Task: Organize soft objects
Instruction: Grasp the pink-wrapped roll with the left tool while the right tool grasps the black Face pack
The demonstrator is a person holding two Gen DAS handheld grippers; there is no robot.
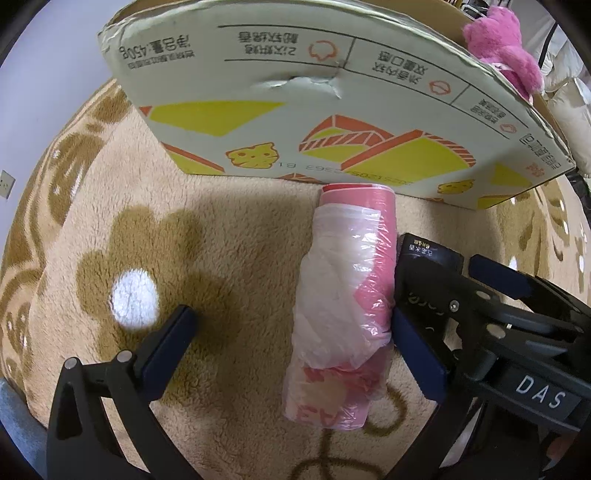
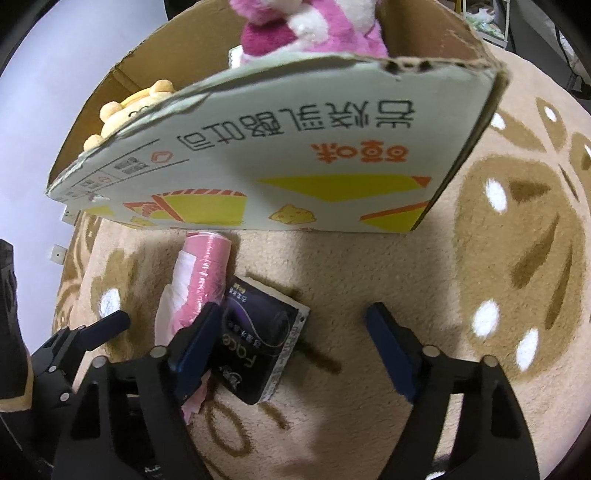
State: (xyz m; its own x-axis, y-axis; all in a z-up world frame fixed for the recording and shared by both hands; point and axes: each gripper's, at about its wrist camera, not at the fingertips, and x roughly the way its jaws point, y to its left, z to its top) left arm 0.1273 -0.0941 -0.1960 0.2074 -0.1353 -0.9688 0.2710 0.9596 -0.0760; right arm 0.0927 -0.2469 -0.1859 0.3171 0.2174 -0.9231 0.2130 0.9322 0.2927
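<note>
- A beige plush carpet (image 1: 240, 236) with brown flower shapes and white dots covers the floor; a pale wall rises behind it on the left.
- An open cardboard box (image 2: 280, 155) stands on the carpet, its printed side showing upside-down lettering with yellow and orange shapes, and a small tear in that side in the left wrist view.
- Inside the box, a pink plush toy (image 2: 310, 26) with white patches sticks up above the rim, and a yellow plush toy (image 2: 125, 110) peeks over the edge further left.
- A pink roll (image 1: 351, 295) wrapped in crinkled clear and white plastic lies on the carpet in front of the box, its far end touching or almost touching the box's base.
- Just beside the roll on its right lies a dark packet (image 2: 258, 339) with a white edge and the word "Face" printed on it.
- The left tongs (image 1: 295, 350) are spread wide around the roll: the right finger presses against the roll's side, while the left finger sits well apart from it on the carpet, so nothing is clamped.
- The right tongs (image 2: 291, 354) are also wide apart, straddling the dark packet; the left finger lies over the packet's left edge, next to the roll, and the right finger is clear of it over bare carpet.
</note>
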